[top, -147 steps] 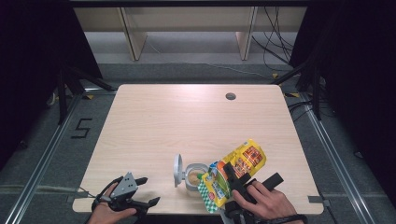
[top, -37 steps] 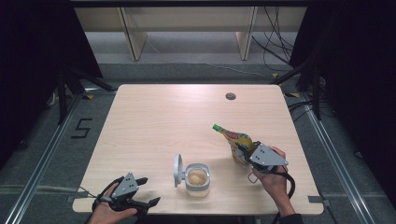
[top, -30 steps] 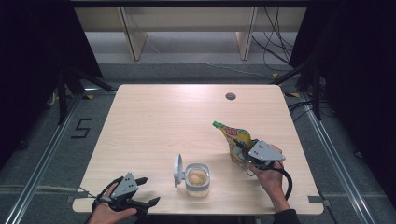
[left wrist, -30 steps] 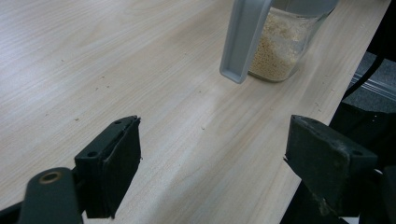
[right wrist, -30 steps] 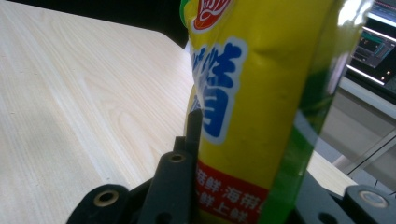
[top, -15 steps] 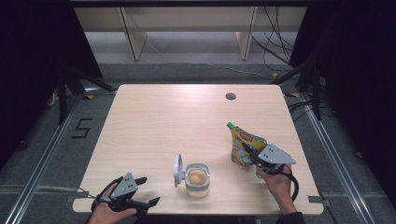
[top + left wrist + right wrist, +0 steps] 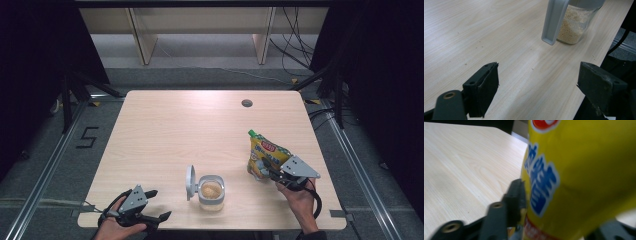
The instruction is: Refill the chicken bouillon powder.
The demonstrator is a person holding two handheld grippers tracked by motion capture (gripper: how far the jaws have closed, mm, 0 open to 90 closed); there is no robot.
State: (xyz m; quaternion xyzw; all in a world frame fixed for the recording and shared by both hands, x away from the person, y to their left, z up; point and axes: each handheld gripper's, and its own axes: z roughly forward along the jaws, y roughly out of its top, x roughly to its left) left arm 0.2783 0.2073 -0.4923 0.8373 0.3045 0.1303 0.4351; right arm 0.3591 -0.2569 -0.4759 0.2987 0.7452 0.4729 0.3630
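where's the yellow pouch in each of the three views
High view: yellow pouch stands at the table's right side, clamped by the right gripper.
Left gripper view: not in it; the open jar of grains sits top right.
Right gripper view: the pouch covers the right half, a jaw pressed on its left face.
Shared landmark: the pale wooden table.

Yellow pouch (image 7: 266, 154) with blue lettering and green cap; pale wood-grain table (image 7: 175, 135).
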